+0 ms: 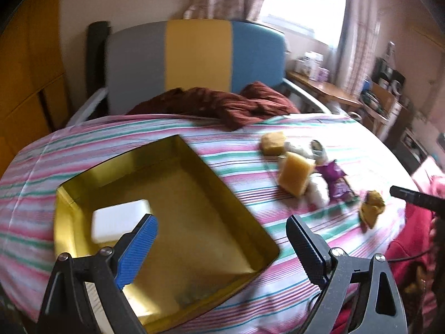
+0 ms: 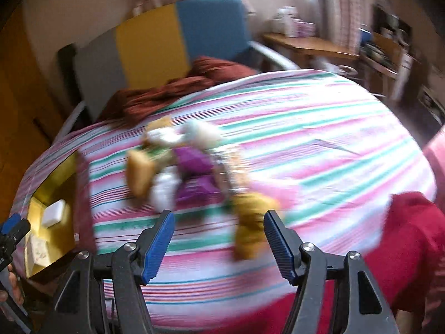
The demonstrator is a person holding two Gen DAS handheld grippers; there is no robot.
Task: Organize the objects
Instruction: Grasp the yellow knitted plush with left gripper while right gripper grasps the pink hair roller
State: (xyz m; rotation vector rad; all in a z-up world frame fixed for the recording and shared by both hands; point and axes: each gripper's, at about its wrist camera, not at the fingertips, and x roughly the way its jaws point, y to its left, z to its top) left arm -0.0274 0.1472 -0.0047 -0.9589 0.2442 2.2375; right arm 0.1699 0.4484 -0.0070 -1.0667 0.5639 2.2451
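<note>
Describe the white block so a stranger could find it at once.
Start at the striped bedsheet and find the gold tray lying open on its left side. The white block rests flat inside the tray, near its left wall, just beyond the open left gripper. It is the only plain white rectangular piece; the yellow sponges lie outside on the sheet.

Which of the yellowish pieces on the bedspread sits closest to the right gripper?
The crumpled mustard piece, just ahead of the open right gripper; both sponge blocks lie farther back.
</note>
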